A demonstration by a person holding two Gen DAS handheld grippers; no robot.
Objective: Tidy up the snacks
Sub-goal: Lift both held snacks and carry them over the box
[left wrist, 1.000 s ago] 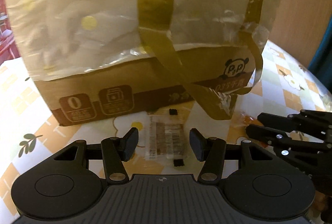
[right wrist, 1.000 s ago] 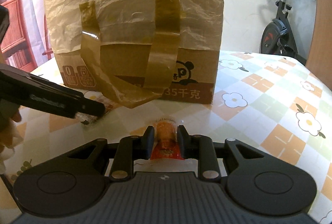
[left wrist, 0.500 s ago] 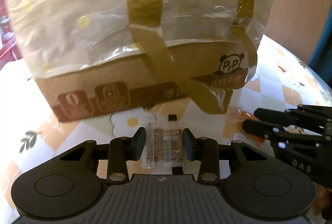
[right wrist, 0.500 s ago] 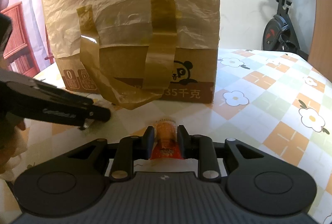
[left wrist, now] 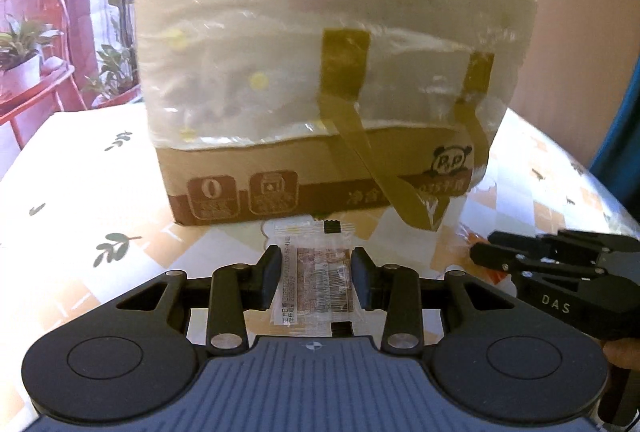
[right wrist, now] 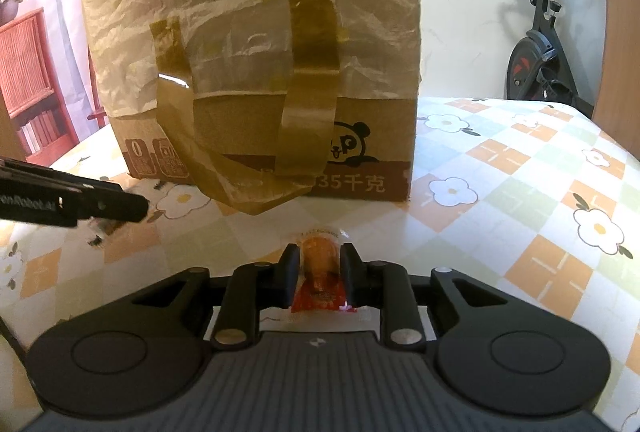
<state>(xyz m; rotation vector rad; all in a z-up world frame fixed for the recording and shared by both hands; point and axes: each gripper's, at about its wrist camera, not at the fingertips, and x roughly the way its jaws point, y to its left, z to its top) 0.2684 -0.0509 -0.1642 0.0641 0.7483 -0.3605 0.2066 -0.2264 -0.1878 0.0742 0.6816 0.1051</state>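
A clear snack packet with a barcode label sits between the pads of my left gripper, which is shut on it and holds it just above the table. In the right wrist view that gripper reaches in from the left. My right gripper is shut on a small orange-red snack packet low over the table; it also shows at the right edge of the left wrist view. Right behind both stands a cardboard box lined with a crinkled plastic bag with olive handles.
The flower-patterned tablecloth stretches away to the right of the box. An exercise bike stands beyond the table at the right, a red chair with potted plants at the left. A red bookshelf is behind.
My left gripper closed on the clear packet and lifted it up and back from the box. The right gripper stayed in place, still gripping the orange packet.
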